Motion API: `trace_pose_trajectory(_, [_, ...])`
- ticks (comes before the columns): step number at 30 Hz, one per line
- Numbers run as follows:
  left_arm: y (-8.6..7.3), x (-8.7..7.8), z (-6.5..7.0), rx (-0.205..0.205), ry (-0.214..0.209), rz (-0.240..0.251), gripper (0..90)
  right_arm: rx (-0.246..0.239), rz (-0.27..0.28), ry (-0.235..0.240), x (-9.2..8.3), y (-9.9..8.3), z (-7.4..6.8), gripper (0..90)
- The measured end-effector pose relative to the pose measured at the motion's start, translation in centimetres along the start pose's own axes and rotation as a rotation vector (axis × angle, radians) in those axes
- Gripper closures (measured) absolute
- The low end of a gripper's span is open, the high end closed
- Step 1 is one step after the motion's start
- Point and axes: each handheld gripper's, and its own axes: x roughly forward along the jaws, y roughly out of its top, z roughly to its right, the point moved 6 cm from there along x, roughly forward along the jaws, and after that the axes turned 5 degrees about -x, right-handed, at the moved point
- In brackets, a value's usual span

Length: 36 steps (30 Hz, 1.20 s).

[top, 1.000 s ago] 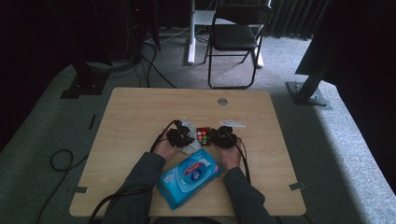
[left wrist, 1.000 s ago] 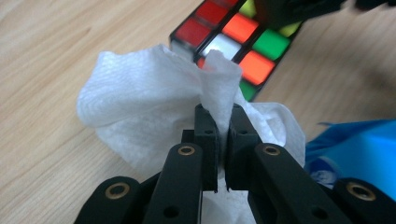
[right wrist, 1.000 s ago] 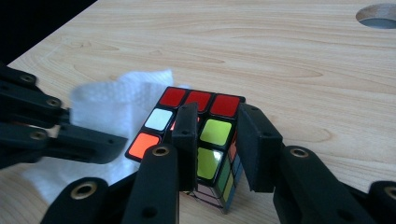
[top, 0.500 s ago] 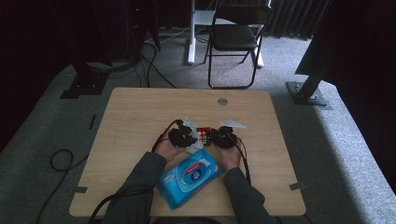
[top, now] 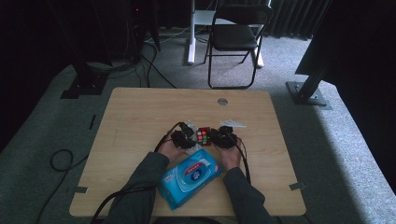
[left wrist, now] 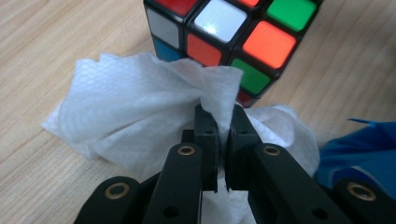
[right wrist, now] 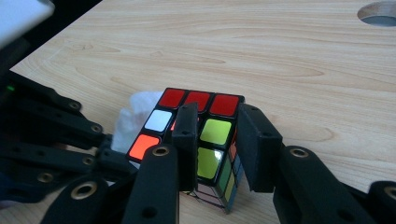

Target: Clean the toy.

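A Rubik's cube (top: pixel 203 136) stands on the wooden table (top: pixel 140 116) between my two grippers. My right gripper (right wrist: pixel 218 114) is shut on the cube (right wrist: pixel 210 135), one jaw on its near face and one on its right side. My left gripper (left wrist: pixel 219 116) is shut on a crumpled white wipe (left wrist: pixel 135 116), which lies bunched against the lower side of the cube (left wrist: pixel 224 28). In the high view the left gripper (top: pixel 187 140) is just left of the cube and the right gripper (top: pixel 219 136) just right of it. The wipe (right wrist: pixel 130 112) peeks out behind the cube's left edge.
A blue pack of wipes (top: pixel 189 177) lies between the person's forearms at the table's near edge, and its corner (left wrist: pixel 364 149) is close to my left jaws. A round hole (top: pixel 222 101) sits in the far part of the tabletop. A folding chair (top: pixel 236 37) stands beyond the table.
My left gripper has edged slightly down and toward the cube with the wipe. The right gripper and the cube have stayed put.
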Motion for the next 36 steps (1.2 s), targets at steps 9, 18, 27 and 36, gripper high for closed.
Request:
trace_pose_trajectory(9, [0.1, 0.2, -0.1, 0.002, 0.026, -0.001, 85.3, 0.003, 0.005, 0.002, 0.0, 0.0, 0.0, 69.8])
trace_pose_trajectory(18, [1.0, -1.0, -0.4, -0.001, 0.053, 0.051, 85.2, 0.001, 0.004, 0.004, 0.0, 0.0, 0.0, 69.8])
trace_pose_trajectory(27, [1.9, -2.7, -0.5, -0.007, 0.058, 0.102, 85.1, -0.012, -0.016, -0.015, 0.0, 0.1, 0.2, 61.1])
trace_pose_trajectory(36, [1.8, -2.5, -0.3, -0.001, 0.056, 0.097, 85.0, -0.028, -0.016, -0.014, -0.9, 0.3, 0.0, 53.7])
